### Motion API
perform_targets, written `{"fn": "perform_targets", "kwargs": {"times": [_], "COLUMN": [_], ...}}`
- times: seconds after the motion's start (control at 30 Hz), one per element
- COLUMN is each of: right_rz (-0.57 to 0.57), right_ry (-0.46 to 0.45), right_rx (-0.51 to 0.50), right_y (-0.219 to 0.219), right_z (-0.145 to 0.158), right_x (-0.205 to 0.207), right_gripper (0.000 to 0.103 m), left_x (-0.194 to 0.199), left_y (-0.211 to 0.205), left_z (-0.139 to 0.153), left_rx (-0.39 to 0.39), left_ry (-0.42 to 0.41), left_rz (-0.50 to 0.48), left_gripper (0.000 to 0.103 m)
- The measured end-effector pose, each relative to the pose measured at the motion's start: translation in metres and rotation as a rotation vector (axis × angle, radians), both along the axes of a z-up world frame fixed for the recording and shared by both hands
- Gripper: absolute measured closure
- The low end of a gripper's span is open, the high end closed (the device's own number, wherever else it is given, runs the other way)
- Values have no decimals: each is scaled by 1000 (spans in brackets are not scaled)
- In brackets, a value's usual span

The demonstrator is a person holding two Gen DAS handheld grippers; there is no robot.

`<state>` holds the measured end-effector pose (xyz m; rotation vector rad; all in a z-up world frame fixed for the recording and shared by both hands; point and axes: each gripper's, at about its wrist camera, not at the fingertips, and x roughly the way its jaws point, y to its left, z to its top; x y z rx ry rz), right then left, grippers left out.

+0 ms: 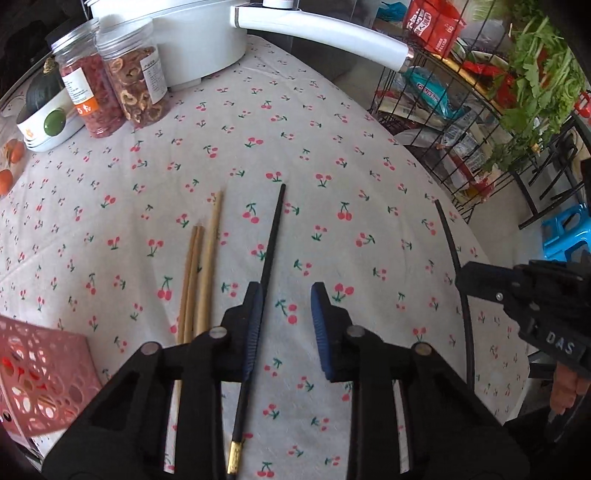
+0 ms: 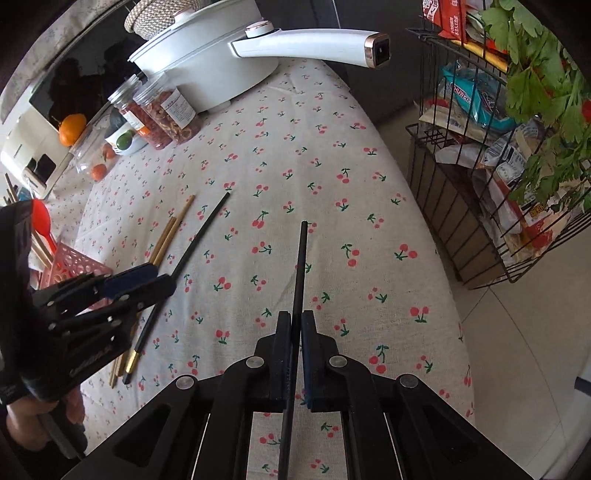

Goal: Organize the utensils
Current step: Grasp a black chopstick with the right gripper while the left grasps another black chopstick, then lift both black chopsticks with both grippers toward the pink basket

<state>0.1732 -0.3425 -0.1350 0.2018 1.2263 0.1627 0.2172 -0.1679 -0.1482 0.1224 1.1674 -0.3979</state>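
A black chopstick with a gold band (image 1: 266, 273) lies on the cherry-print tablecloth, running between the open jaws of my left gripper (image 1: 287, 314), close to the left pad. Wooden chopsticks (image 1: 199, 273) lie just left of it. My right gripper (image 2: 296, 325) is shut on a second black chopstick (image 2: 301, 266), which points away along the fingers. In the left wrist view that chopstick (image 1: 448, 236) and the right gripper (image 1: 461, 280) show at the right. In the right wrist view the left gripper (image 2: 162, 280) sits over the first black chopstick (image 2: 199, 236) and the wooden chopsticks (image 2: 173, 229).
A pink perforated basket (image 1: 40, 373) stands at the near left, holding utensils in the right wrist view (image 2: 70, 258). At the back are two jars (image 1: 118, 88), a white pot with a long handle (image 1: 317, 33), a bowl and oranges. A wire rack (image 2: 480, 184) with packets stands right of the table.
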Motion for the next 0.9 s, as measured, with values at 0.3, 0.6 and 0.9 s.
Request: {"fn": "perform_targets", "kwargs": {"times": [0.3,0.6,0.9], "right_rz": [13,0,40], "right_ry": [3,-35,-134], "right_rx": [28,45,54], "right_y": [-5,1,36], "right_z": [0,11,46], "right_x": [9,3,-22], "right_gripper": [98,98,98], "left_x": [28,-6,-75], "left_y": [-20,-5,56], "left_z": [-21,-10,51], "left_rx": [76,76,-37], "left_ry": [15,-15,-137], "left_rz": [5,-35,-17], "left_gripper": [84,97,97]}}
